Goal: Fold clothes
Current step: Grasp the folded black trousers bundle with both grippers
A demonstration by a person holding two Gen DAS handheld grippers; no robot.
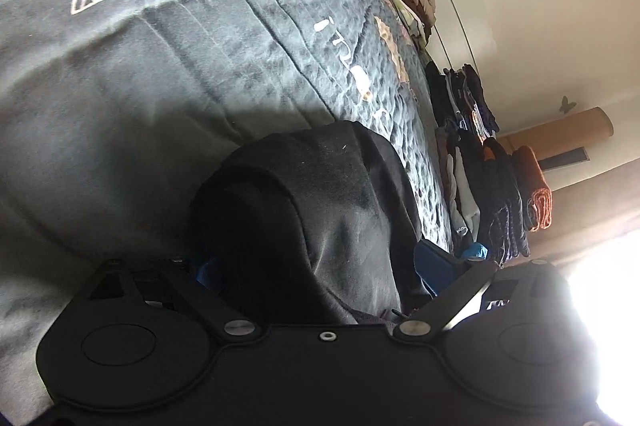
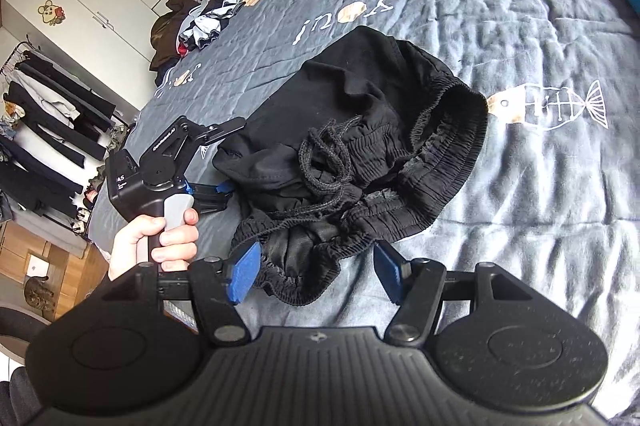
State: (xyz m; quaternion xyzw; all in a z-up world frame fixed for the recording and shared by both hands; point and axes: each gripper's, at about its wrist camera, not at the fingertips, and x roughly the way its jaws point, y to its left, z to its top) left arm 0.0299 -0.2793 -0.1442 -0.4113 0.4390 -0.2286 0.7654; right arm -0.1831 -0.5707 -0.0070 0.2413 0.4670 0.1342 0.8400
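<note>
White embroidered lettering is showing on the grey quilt (image 2: 500, 6); in the right wrist view it is lying upside down at about eleven o'clock of the black shorts (image 2: 360, 130) and seems to spell "you!", though this is uncertain. The left gripper (image 2: 224, 162) is carrying small white print on its arm, too blurred to read, and "AS" on its body. Nothing else legible is showing.

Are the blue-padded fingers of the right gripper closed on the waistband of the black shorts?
No, the right gripper stands open, its blue pads on either side of the black shorts' elastic waistband.
</note>
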